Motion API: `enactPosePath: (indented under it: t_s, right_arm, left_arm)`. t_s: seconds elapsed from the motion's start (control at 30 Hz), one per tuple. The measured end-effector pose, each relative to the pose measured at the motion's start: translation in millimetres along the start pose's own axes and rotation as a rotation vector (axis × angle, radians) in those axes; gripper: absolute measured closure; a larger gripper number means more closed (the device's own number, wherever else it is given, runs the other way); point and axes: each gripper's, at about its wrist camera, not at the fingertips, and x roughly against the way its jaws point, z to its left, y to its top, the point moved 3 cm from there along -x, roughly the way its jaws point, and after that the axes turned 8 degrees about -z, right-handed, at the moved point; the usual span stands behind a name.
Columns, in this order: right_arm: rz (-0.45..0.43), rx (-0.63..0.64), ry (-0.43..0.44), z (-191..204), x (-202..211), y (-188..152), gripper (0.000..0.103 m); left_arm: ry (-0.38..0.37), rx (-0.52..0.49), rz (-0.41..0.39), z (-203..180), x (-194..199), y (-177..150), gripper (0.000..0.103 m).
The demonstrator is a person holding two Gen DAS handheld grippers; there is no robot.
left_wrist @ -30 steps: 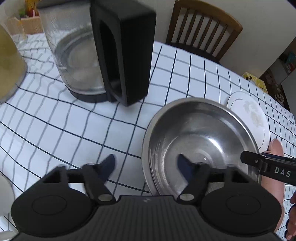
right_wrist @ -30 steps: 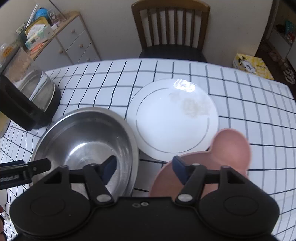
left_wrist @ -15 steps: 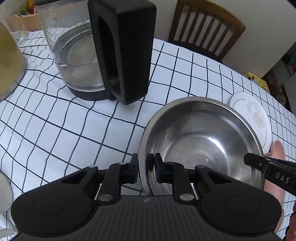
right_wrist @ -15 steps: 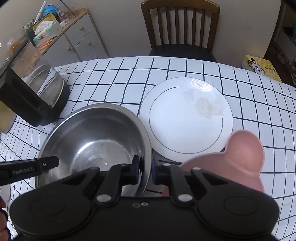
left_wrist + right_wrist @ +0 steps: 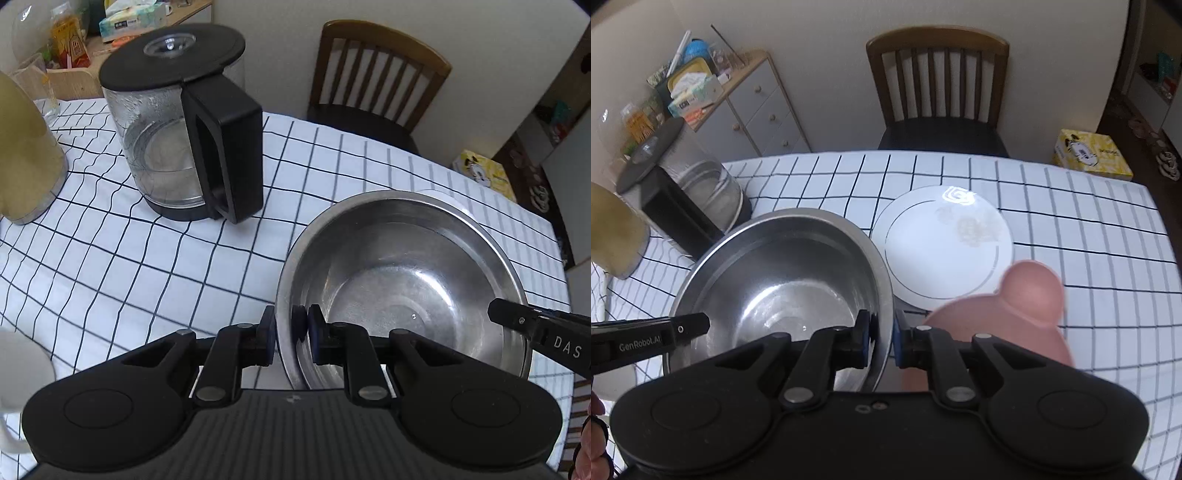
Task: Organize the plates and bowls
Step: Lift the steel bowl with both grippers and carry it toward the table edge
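A large steel bowl (image 5: pixel 402 280) is held above the checked tablecloth by both grippers. My left gripper (image 5: pixel 291 328) is shut on its left rim. My right gripper (image 5: pixel 881 338) is shut on its right rim; the bowl also shows in the right wrist view (image 5: pixel 783 280). A white plate (image 5: pixel 945 243) with a thin ring lies on the cloth to the right of the bowl. A pink bear-shaped dish (image 5: pixel 1015 306) sits in front of the plate, partly hidden by my right gripper. In the left wrist view only a sliver of the plate (image 5: pixel 443 195) shows behind the bowl.
A glass kettle (image 5: pixel 184 125) with a black handle stands at the back left. A yellowish jug (image 5: pixel 26 162) stands at the far left, and a white mug (image 5: pixel 18 387) at the near left. A wooden chair (image 5: pixel 938 92) stands behind the table. A cabinet (image 5: pixel 750 107) is at the back left.
Both grippers went from open to shut on the bowl's opposite rims. The bowl has since risen off the cloth, and both views have pulled up and back.
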Motion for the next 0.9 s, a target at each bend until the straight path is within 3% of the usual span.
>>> enactPosePath:
  t_s: [0.33, 0.9]
  right_arm:
    - [-0.052, -0.010, -0.008, 13.7, 78.1, -26.4, 0.090]
    - [-0.017, 0.016, 0.054, 64.3, 165.1, -129.3, 0.089]
  left_arm:
    - [-0.041, -0.069, -0.030, 5.1, 77.1, -29.8, 0.086]
    - [-0.071, -0.156, -0.015, 58.2, 162.0, -134.3, 0.086]
